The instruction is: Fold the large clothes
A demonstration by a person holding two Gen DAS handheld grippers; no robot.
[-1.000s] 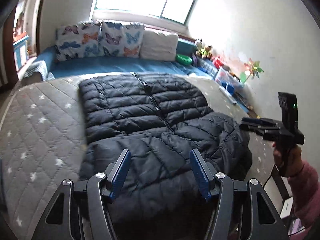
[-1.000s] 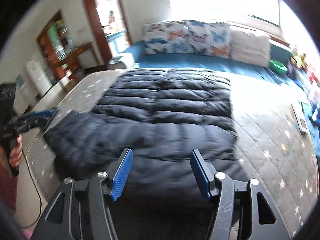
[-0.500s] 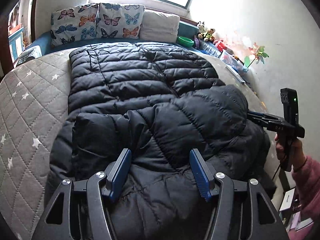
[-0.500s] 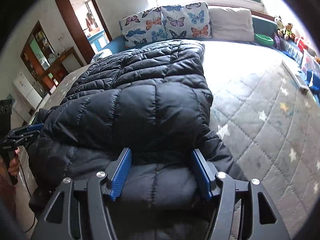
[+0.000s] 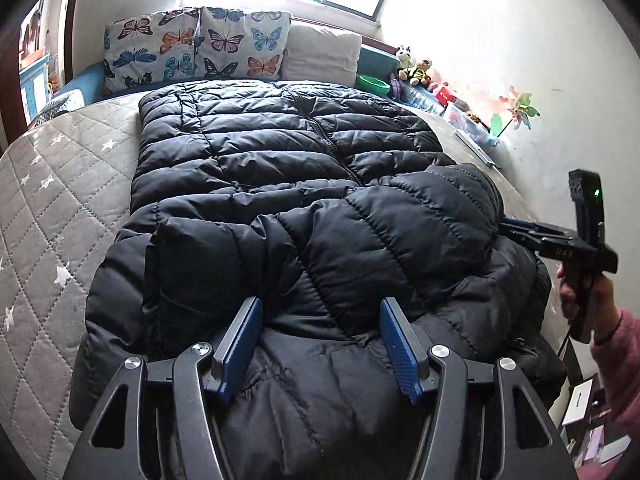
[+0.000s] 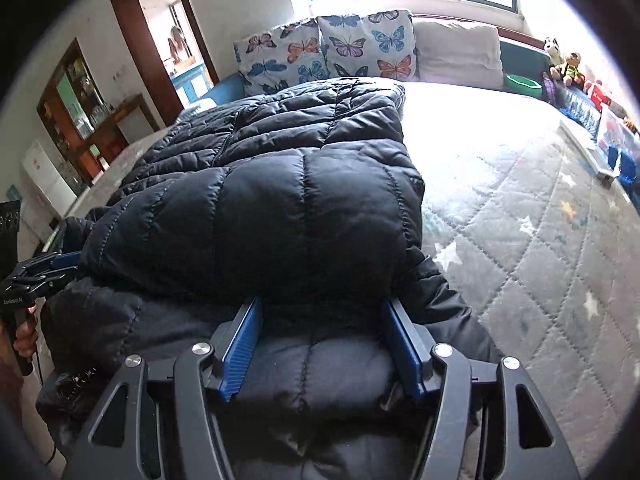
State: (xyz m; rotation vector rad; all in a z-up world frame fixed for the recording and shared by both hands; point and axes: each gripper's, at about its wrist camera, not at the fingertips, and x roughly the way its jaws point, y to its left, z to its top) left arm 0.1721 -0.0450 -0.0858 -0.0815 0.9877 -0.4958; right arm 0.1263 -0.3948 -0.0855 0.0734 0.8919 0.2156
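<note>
A large black puffer jacket [image 5: 288,184] lies lengthwise on the bed, its near part bunched and folded over itself; it also fills the right wrist view [image 6: 280,200]. My left gripper [image 5: 320,332] is open, its blue pads low over the jacket's near left part. My right gripper [image 6: 320,336] is open, its pads straddling the puffy fold at the jacket's near right edge. The right gripper also shows from the side in the left wrist view [image 5: 516,228], its tips against the jacket. The left gripper shows at the left edge of the right wrist view [image 6: 52,264].
The grey star-quilted bed cover [image 5: 52,184] surrounds the jacket. Butterfly pillows [image 5: 196,52] and a beige cushion [image 5: 320,54] stand at the head. Toys, a green bowl [image 5: 374,84] and boxes line the right wall. A doorway [image 6: 168,40] and shelves lie to the left.
Both grippers have moved forward and down onto the jacket's near end. The jacket's near part has bunched up higher. Both stay open.
</note>
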